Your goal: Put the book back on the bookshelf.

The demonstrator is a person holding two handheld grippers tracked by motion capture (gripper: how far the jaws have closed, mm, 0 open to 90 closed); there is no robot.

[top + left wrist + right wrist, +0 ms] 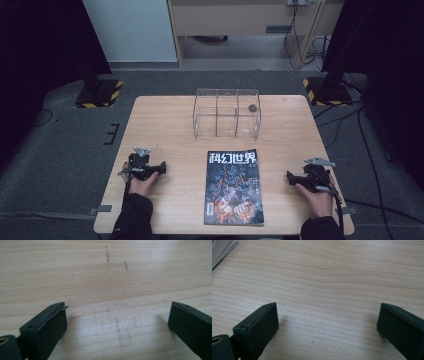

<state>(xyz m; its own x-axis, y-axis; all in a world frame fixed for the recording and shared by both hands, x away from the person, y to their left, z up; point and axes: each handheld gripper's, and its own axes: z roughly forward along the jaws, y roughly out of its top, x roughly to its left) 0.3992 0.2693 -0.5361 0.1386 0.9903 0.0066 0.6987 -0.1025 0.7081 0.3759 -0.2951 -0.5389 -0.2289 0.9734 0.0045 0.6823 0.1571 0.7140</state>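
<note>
Magazine point(234, 187) dark cover, white title, orange-red art; table point(165, 125) pale wood grain; organiser point(227, 120) clear.

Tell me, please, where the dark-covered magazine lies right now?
In the high view, the dark-covered magazine lies flat at the table's near middle, between both hands, before the clear plastic box.

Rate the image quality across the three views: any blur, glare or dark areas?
High view: table evenly lit, surroundings dark, clear box faint, magazine title readable. Left gripper view: wood grain soft, soft shadows beside the open jaws. Right gripper view: similar soft shadows, magazine edge blurred at top left.
</note>
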